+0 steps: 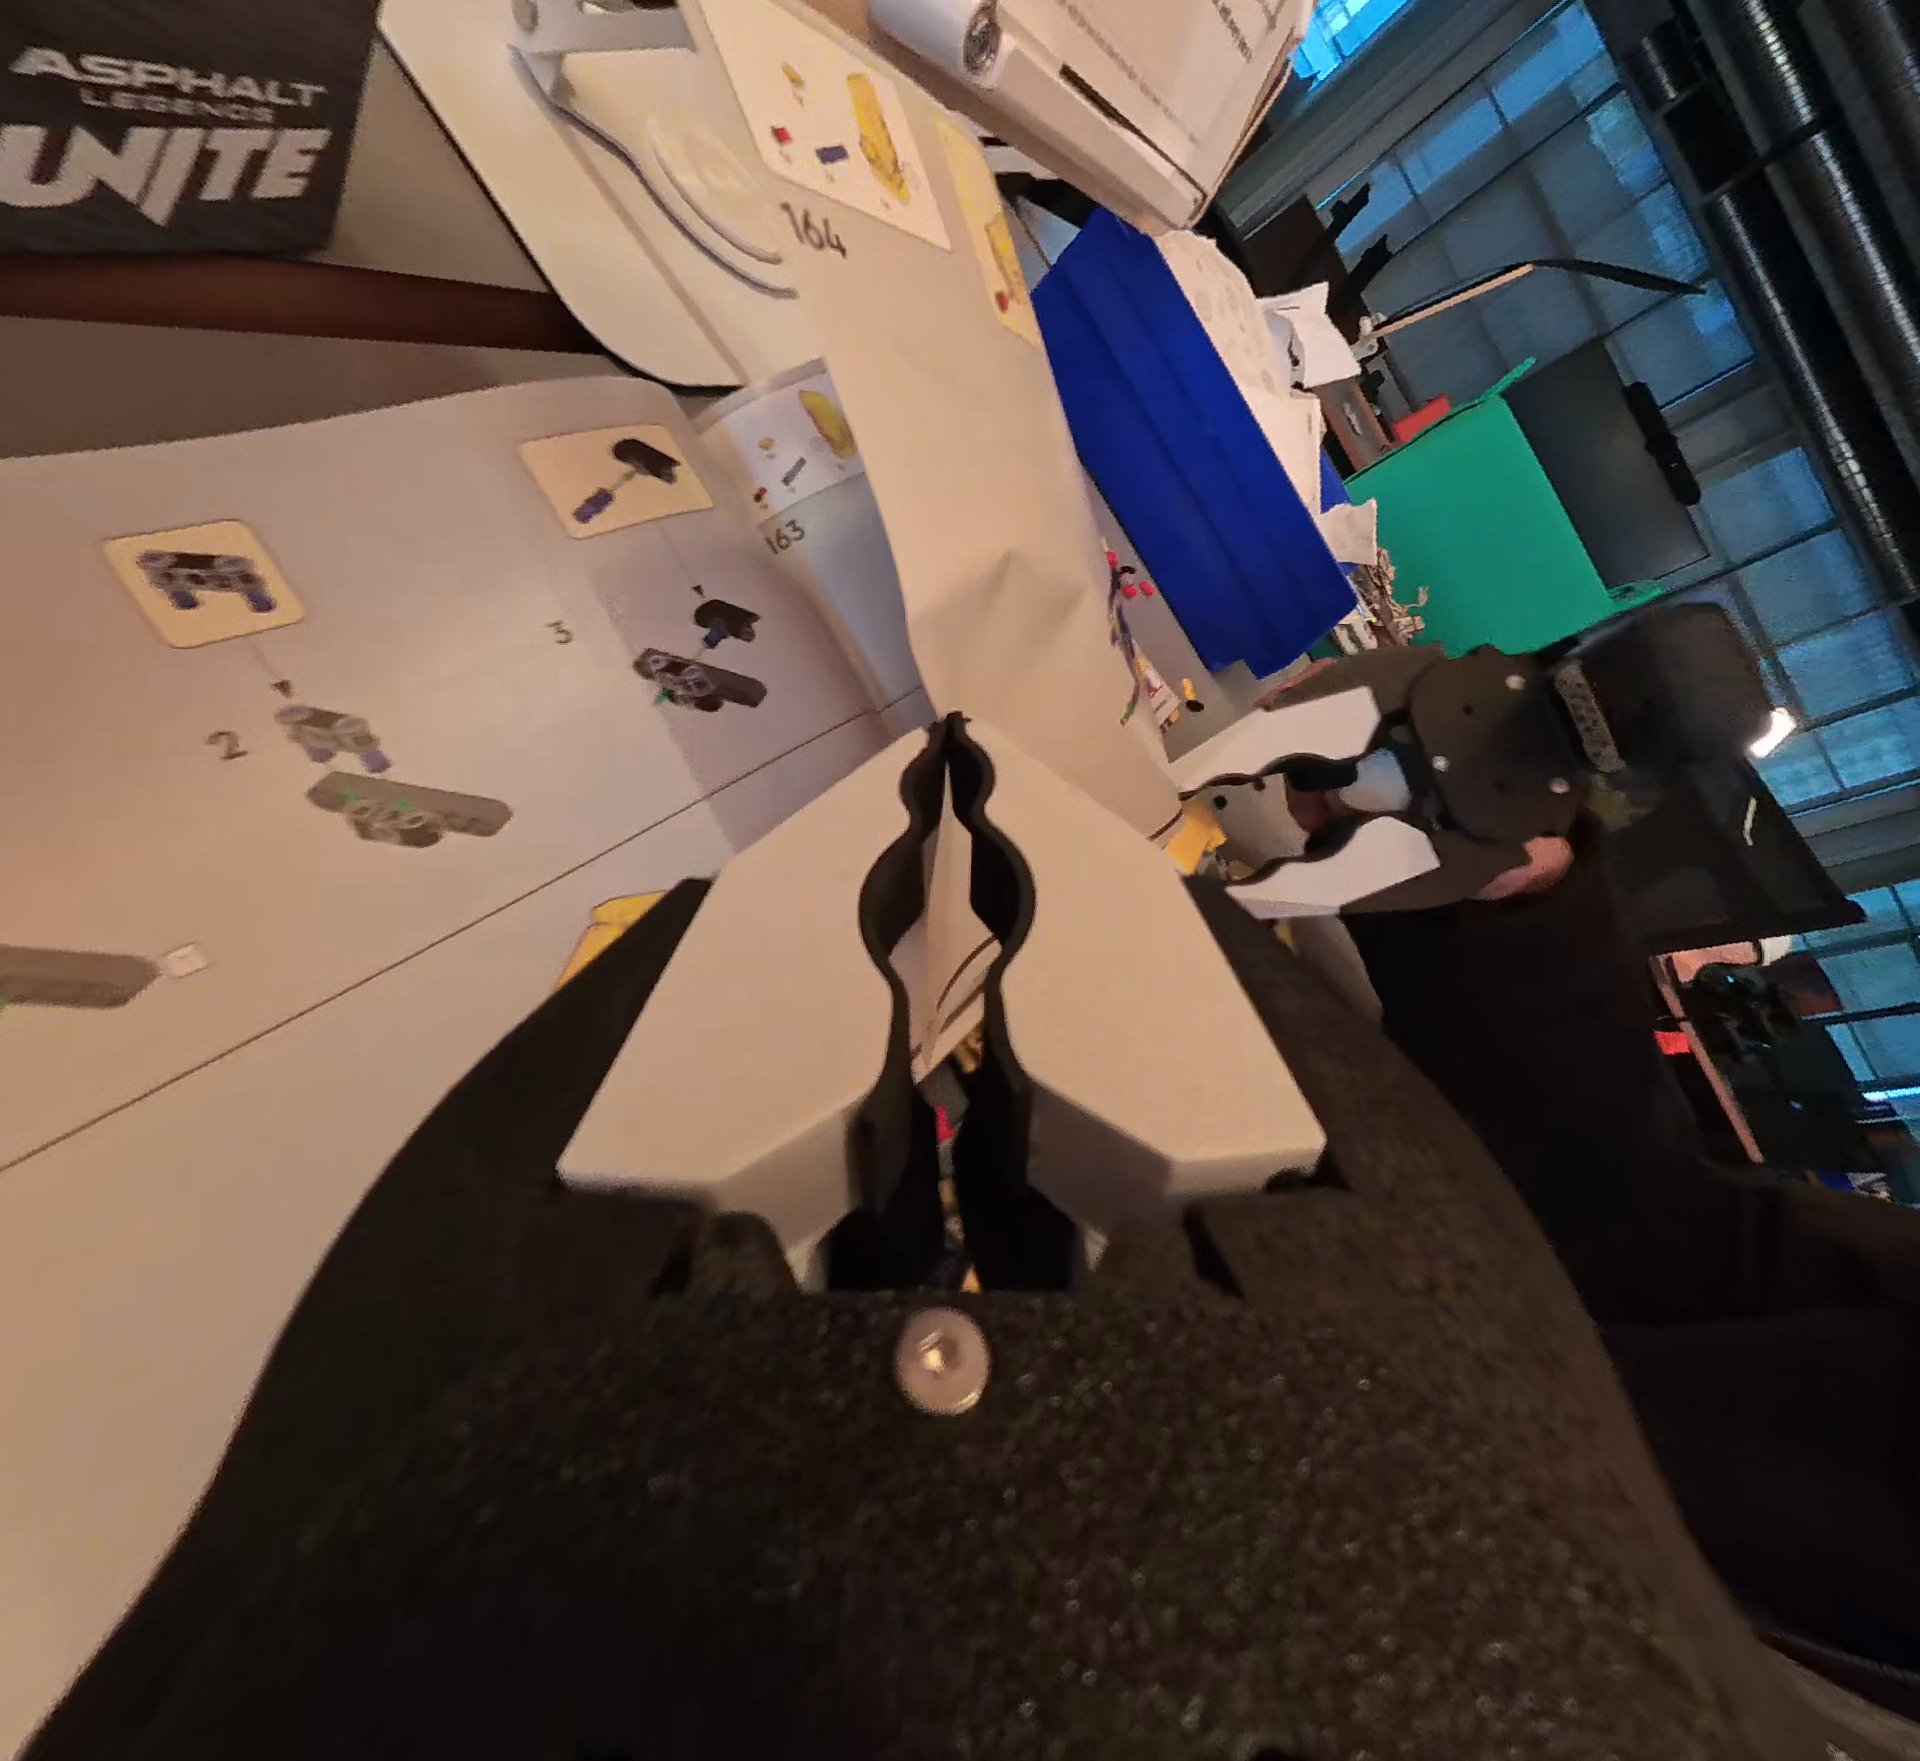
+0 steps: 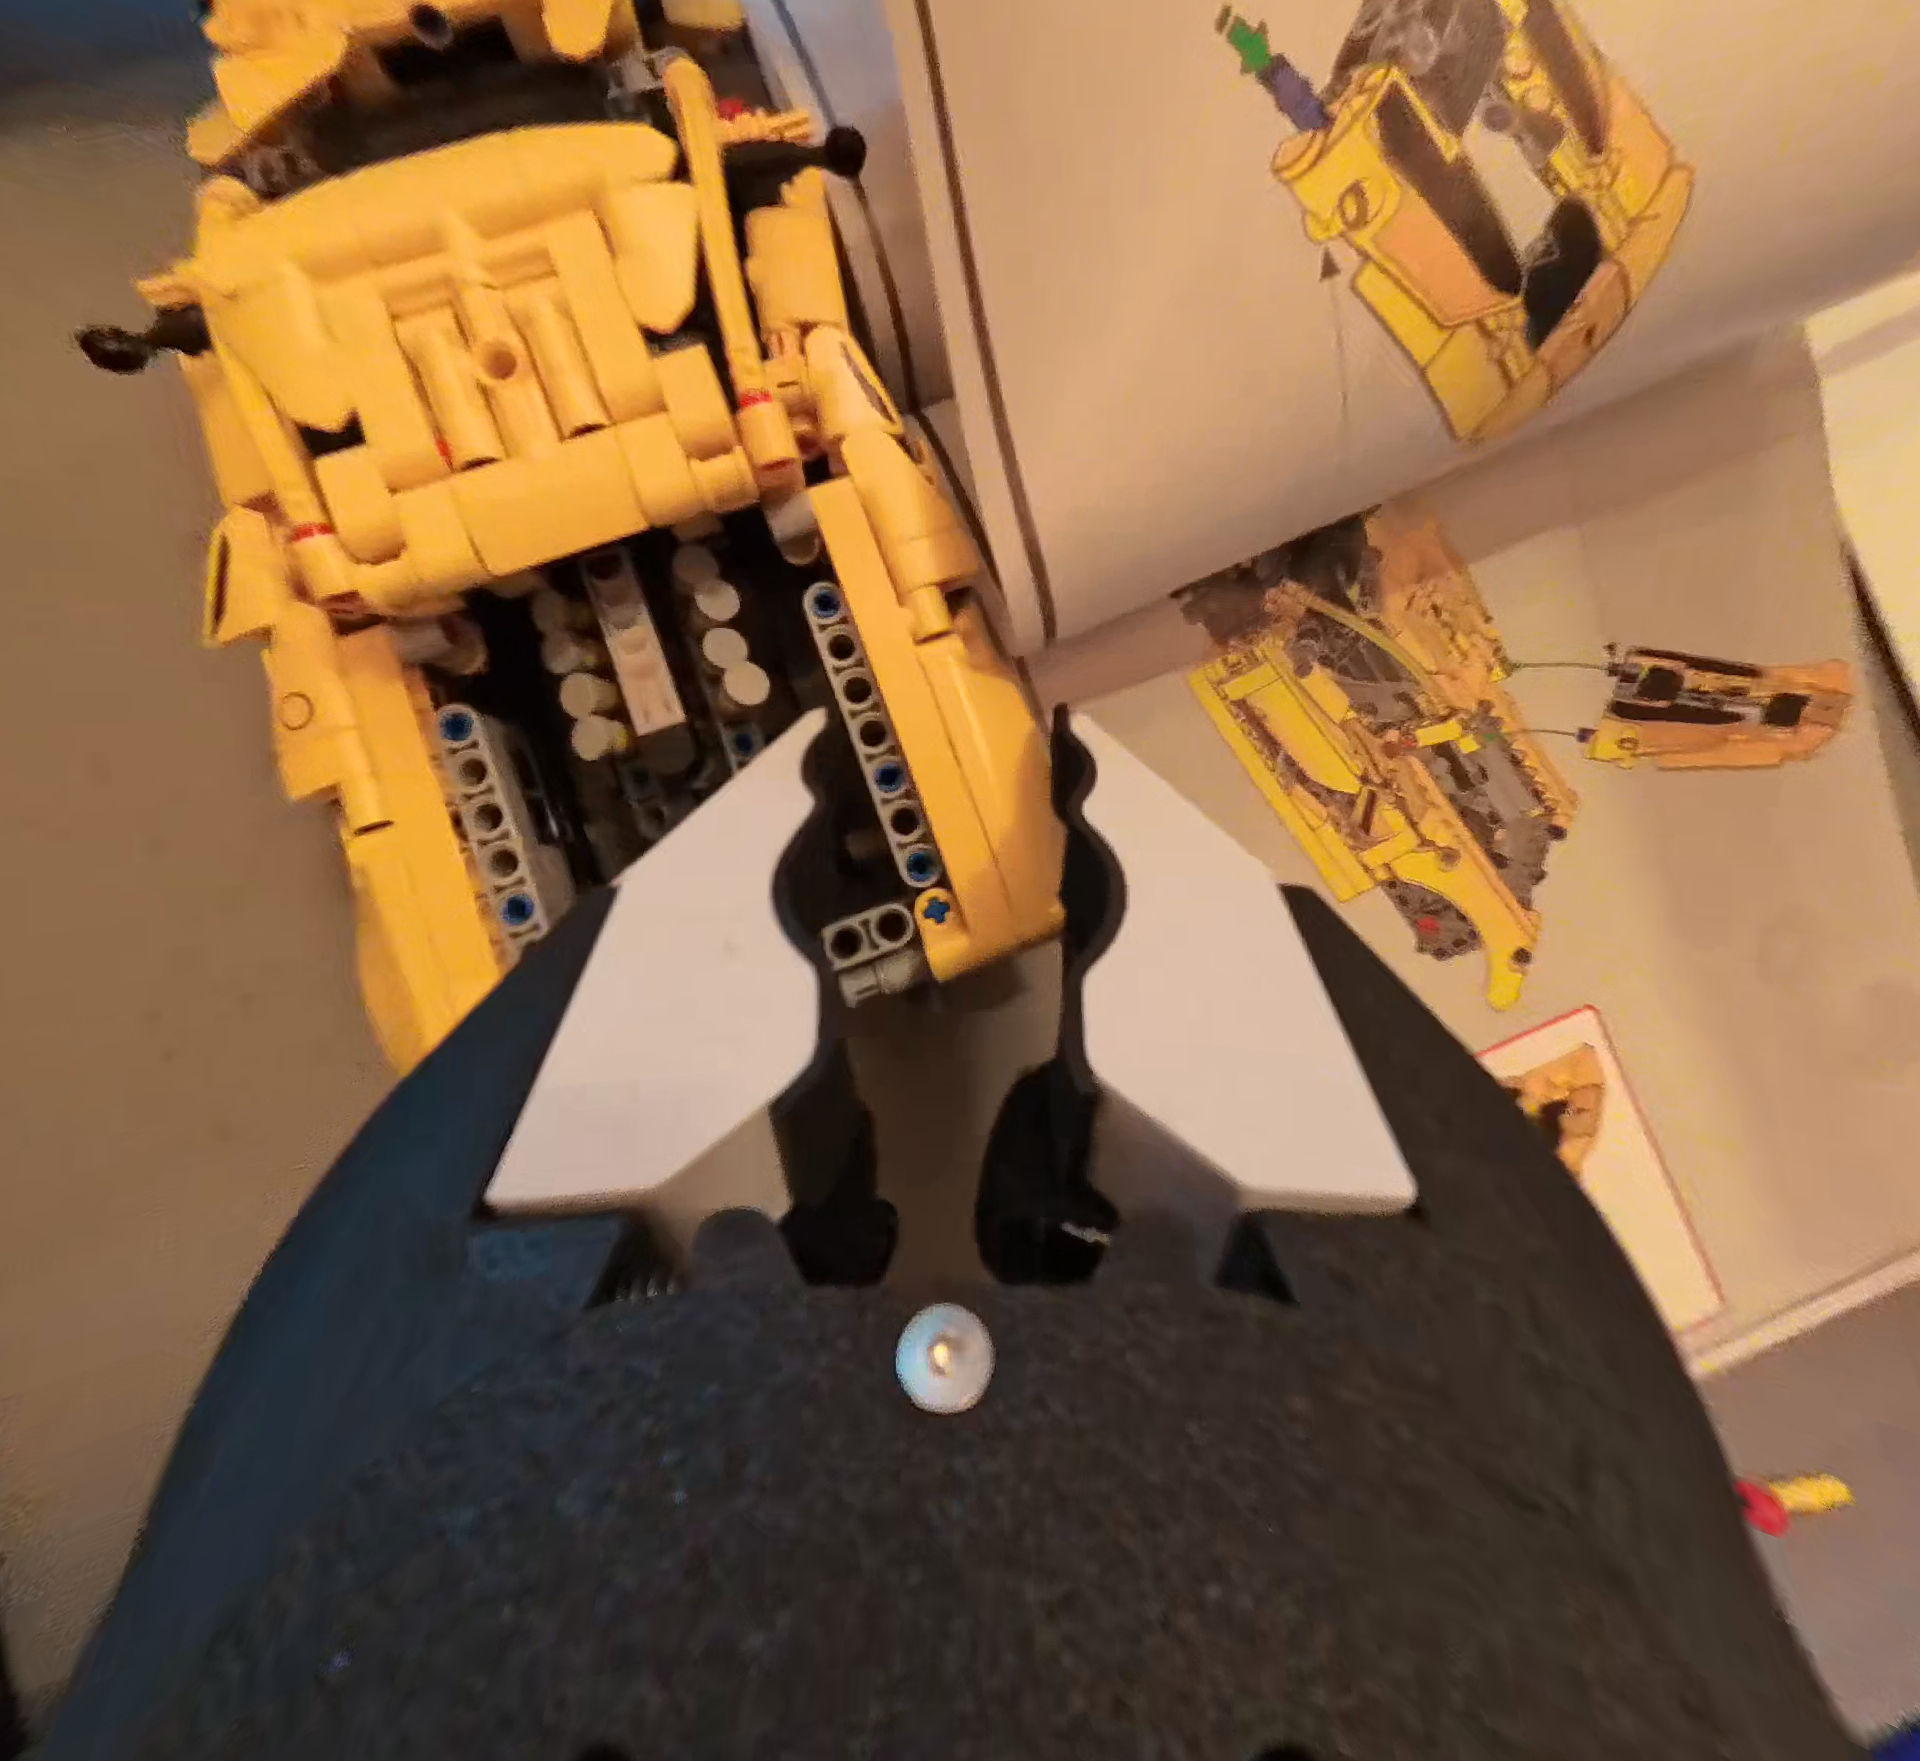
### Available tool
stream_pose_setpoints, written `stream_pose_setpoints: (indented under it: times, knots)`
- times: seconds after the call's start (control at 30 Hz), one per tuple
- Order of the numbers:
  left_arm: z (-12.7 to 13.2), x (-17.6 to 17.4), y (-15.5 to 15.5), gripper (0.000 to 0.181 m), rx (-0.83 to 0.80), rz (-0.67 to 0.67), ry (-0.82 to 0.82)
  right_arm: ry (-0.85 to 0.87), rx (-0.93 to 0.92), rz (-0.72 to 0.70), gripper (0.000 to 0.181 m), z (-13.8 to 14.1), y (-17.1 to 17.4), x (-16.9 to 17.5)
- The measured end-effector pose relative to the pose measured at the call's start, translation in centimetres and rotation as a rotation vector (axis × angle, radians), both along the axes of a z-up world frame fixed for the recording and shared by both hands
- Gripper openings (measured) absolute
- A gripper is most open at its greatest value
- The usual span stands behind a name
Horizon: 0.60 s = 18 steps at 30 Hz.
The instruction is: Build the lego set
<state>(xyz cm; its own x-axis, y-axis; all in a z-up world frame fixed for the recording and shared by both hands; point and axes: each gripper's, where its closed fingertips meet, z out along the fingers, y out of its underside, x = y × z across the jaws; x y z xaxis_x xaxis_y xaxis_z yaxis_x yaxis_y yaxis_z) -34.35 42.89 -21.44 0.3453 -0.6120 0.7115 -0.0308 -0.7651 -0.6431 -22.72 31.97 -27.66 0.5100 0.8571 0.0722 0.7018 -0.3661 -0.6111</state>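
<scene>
My left gripper (image 1: 951,735) is shut on the edge of a page (image 1: 935,464) of the open instruction booklet (image 1: 364,672) and holds that page lifted upright. My right gripper (image 2: 940,745) is closed around the rear side panel of the yellow lego car (image 2: 468,381), with a grey holed beam and a yellow panel between its fingers. The car lies on the table beside the booklet (image 2: 1351,776), whose lifted page (image 2: 1143,205) curls up behind it. The right gripper also shows far right in the left wrist view (image 1: 1278,818).
A black printed box (image 1: 177,49) stands at the top left. A blue folded sheet (image 1: 1174,444) and a green box (image 1: 1475,527) lie behind the booklet. A white clamp arm (image 1: 935,7) hangs above. A small red and yellow piece (image 2: 1797,1498) lies at the right. Left tips to right tips: about 20 cm.
</scene>
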Motion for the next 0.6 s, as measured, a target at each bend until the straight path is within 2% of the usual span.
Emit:
stream_pose_setpoints:
  times: [0.17, 0.27, 0.5, 0.53, 0.6]
  knots:
    - [-1.6, -3.9, 1.2, 0.000, 0.023, 0.043, 0.175, -0.061, 0.016, 0.122, 0.033, 0.1, -1.5, -0.3]
    - [-2.8, -7.1, 1.5, 0.000, -0.009, 0.068, 0.275, -0.031, -0.009, 0.119, 0.034, 0.0, -1.5, -0.3]
    - [-4.6, -13.5, 1.9, 0.000, -0.107, 0.165, 0.385, 0.017, -0.019, 0.106, 0.034, 0.2, -1.3, -0.4]
    - [-4.6, -14.2, 1.9, 0.000, -0.111, 0.180, 0.389, 0.044, -0.033, 0.104, 0.041, 0.6, -1.5, -0.4]
    - [-4.5, -15.4, 2.0, 0.000, -0.114, 0.204, 0.394, 0.167, -0.076, 0.087, 0.068, 2.8, -1.9, -1.0]
